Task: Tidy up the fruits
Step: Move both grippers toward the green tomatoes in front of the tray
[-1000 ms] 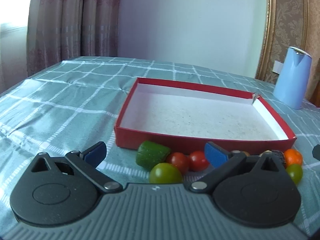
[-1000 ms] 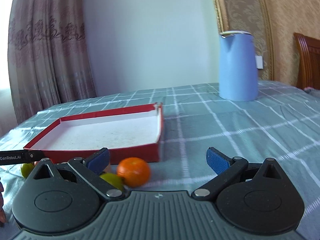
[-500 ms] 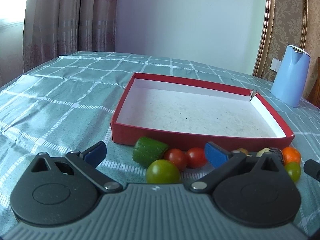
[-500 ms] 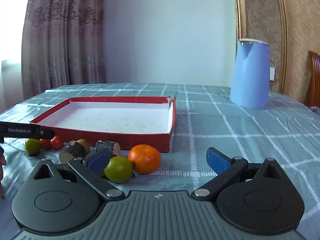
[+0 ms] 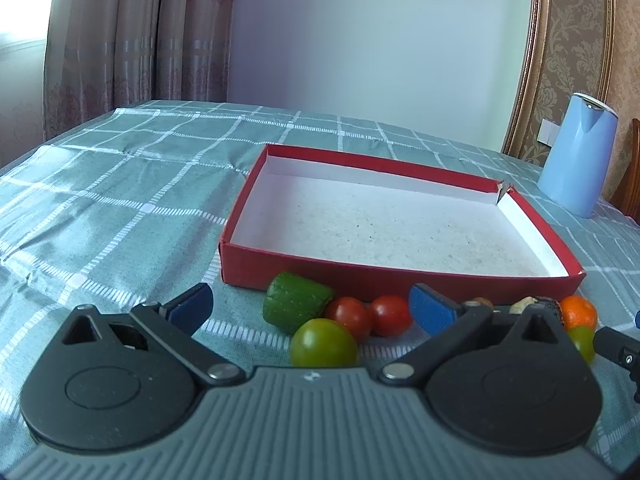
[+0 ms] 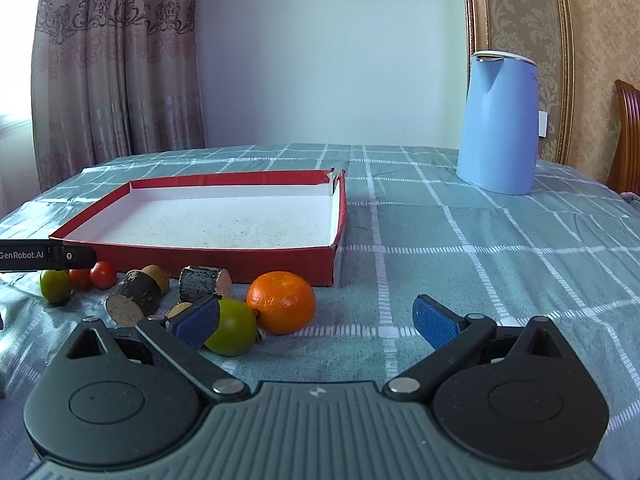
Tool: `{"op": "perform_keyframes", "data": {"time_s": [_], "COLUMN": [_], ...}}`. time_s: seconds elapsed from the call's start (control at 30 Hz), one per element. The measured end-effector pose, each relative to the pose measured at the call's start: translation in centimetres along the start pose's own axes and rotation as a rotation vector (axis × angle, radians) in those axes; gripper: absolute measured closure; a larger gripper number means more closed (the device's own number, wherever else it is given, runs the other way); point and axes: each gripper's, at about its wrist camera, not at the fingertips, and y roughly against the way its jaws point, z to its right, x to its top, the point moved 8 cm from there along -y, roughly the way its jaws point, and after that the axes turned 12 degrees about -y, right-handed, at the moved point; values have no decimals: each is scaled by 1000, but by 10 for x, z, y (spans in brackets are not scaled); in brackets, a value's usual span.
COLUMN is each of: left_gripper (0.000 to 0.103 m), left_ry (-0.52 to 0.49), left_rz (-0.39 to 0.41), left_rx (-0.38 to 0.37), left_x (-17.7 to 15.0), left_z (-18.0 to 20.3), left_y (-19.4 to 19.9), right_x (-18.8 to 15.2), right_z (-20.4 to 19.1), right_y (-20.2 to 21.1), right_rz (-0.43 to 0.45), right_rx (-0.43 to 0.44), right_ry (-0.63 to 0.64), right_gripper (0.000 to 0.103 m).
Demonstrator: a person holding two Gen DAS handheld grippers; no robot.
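Note:
A shallow red box [image 5: 400,276] with a white inside stands empty on the checked cloth; it also shows in the right wrist view [image 6: 240,260]. A row of fruit lies along its near wall. In the left wrist view a green cucumber piece [image 5: 296,307], a green tomato [image 5: 323,343] and two red tomatoes [image 5: 370,316] lie between the open fingers of my left gripper [image 5: 310,308]. In the right wrist view an orange [image 6: 281,302], a green fruit [image 6: 234,332] and dark cut pieces [image 6: 134,300] lie just ahead of my open, empty right gripper [image 6: 316,320].
A light blue kettle [image 6: 498,124] stands at the back right on the table; it also shows in the left wrist view [image 5: 576,156]. A wooden chair [image 6: 626,136] stands at the far right. Curtains hang behind the table's far left edge.
Both grippers have risen and tilted, so the box and the fruit row show more from above. The right gripper has drawn back from the orange. Nothing was picked up.

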Motion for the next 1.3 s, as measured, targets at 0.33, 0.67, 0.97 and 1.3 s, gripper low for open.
{"op": "perform_keyframes", "data": {"time_s": [0.33, 0.67, 0.97, 1.3], "left_gripper": [0, 0, 0, 0], "left_ry": [2, 10, 16, 22], "left_rz": [0, -4, 1, 2], "left_rx": [-5, -15, -24, -29], "left_x": [0, 0, -1, 0], "left_z": [1, 1, 0, 1], "left_y": [0, -1, 0, 0], "right_x": [0, -10, -19, -15], "right_z": [-1, -15, -24, -36], "right_y": [1, 17, 5, -12], "right_rz": [7, 23, -81, -110], "right_rx": [-1, 45, 80, 106], "right_ry": [2, 81, 95, 105], "right_gripper": [0, 3, 34, 35]}}
